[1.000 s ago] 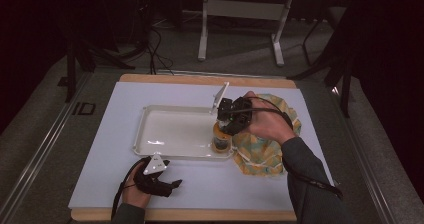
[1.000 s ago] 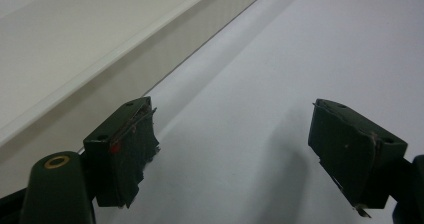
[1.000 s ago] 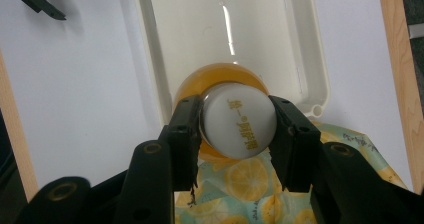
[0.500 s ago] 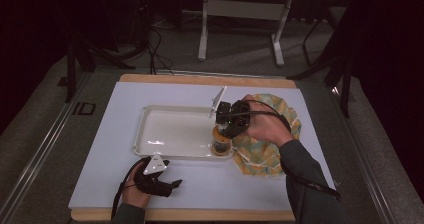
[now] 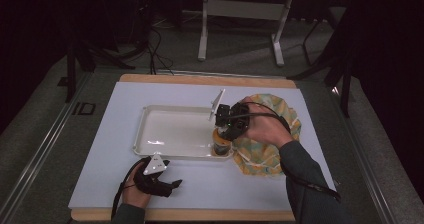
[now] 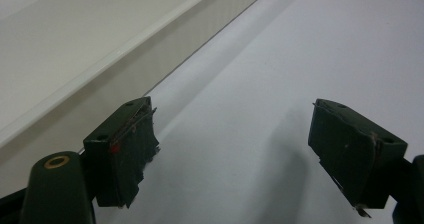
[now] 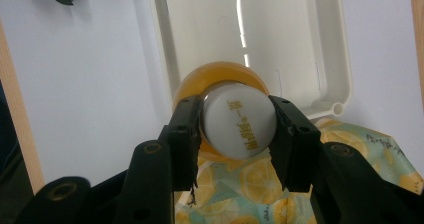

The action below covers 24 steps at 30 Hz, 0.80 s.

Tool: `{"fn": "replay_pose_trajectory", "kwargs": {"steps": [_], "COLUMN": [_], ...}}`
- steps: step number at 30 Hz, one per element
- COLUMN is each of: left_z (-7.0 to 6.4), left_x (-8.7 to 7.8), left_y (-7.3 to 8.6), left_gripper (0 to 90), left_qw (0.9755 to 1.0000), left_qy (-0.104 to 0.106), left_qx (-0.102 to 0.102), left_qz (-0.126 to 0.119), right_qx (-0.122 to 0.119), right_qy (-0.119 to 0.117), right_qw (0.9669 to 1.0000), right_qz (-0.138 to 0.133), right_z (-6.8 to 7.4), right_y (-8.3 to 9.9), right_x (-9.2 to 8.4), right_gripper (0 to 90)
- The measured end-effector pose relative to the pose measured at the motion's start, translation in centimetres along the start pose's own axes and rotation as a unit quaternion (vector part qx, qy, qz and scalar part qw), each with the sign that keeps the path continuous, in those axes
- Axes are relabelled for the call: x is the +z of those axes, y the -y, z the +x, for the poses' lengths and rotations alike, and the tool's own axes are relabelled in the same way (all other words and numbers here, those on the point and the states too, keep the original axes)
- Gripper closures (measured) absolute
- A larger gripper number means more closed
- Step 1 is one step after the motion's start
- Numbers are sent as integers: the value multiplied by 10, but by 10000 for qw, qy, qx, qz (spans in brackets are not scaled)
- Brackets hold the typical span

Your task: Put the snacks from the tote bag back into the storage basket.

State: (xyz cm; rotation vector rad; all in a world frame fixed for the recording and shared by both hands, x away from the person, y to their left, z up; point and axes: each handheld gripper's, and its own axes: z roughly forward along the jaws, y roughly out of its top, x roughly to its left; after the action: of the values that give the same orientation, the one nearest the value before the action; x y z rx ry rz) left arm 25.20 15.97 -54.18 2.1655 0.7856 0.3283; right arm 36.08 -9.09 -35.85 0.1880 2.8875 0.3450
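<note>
My right gripper [image 5: 223,134] [image 7: 239,134] is shut on the white cap of an orange bottle [image 5: 220,145] [image 7: 220,84], which stands upright at the near right corner of the white tray [image 5: 165,126] [image 7: 327,49]. Whether the bottle's base touches the tray floor I cannot tell. A lemon-print cloth [image 5: 267,149] [image 7: 350,149] lies to the right of the tray, under my right hand. My left gripper [image 5: 172,185] [image 6: 232,154] rests on the white mat in front of the tray, open, with nothing between its jaws.
The white mat [image 5: 115,134] covers a wooden board [image 5: 200,79] on the table. Beyond the table stand a metal frame [image 5: 240,14] and cables on the floor. The tray's near wall [image 6: 100,59] runs just beside the left gripper.
The right gripper and bottle have held almost still at the tray's near right corner, shifting only slightly. The left gripper has not moved.
</note>
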Motion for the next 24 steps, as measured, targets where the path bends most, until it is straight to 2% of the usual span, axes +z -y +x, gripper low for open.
{"fn": "replay_pose_trajectory", "kwargs": {"steps": [16,24], "left_z": [0,0], "left_x": [0,0], "left_y": [0,0], "left_gripper": [191,190], "left_qw": [10000,10000], "left_qy": [-13,-14], "left_qx": [8,9], "left_qz": [15,15], "right_qx": [-2,33], "right_qy": [-105,-130], "right_qw": [9999,9999], "right_qz": [103,58], "right_z": [1,-1], "right_y": [1,0], "right_x": [-1,1], "right_gripper": [587,583]}}
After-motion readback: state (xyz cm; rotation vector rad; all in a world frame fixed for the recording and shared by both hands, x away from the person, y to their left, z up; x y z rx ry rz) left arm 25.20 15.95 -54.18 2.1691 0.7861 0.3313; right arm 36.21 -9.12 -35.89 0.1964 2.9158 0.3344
